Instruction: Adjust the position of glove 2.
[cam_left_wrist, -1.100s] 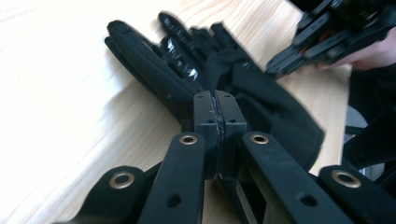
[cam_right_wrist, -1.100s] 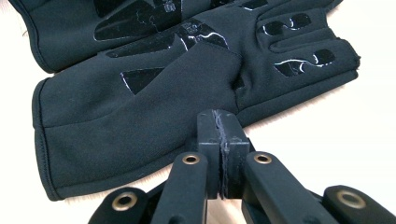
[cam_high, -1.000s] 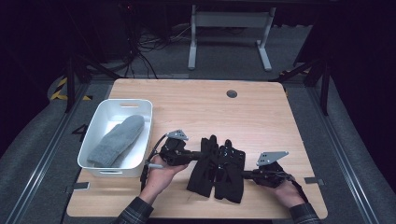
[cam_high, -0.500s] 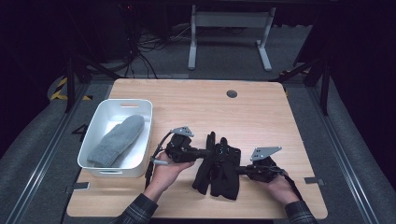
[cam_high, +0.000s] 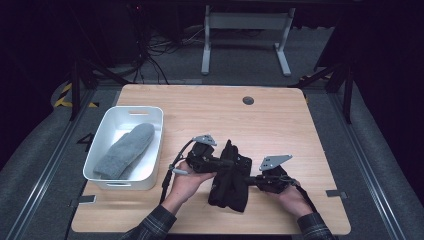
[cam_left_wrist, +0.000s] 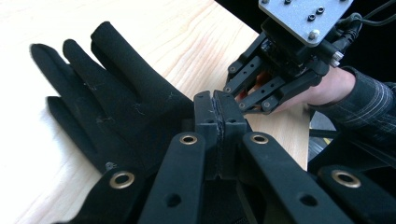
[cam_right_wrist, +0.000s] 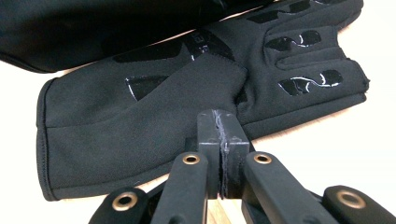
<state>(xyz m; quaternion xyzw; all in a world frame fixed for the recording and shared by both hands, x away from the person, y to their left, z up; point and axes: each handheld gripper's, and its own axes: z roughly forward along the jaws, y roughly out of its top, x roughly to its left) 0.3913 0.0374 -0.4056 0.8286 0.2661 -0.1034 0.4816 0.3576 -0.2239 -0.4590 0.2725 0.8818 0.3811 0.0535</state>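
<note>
The high view looks forward and down from above the near edge of the desk (cam_high: 210, 107), taking in all of it. Each tool's camera sits low and very close, looking along its own jaws; all three share the black gloves (cam_high: 231, 176).

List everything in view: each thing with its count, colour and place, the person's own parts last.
black gloves: two, black, lying together on the near middle of the table, between the two grippers
grey mitten: one, grey, lying inside the white bin
white bin: one, white, on the left part of the table
table: one, light wood, with a round dark hole near its far edge
desk frame: one, pale grey, on the floor beyond the table
left gripper: one, black, jaws shut, at the gloves' left side
right gripper: one, black, jaws shut, at the gloves' right side
hands: two, with plaid sleeves, at the near edge
</note>
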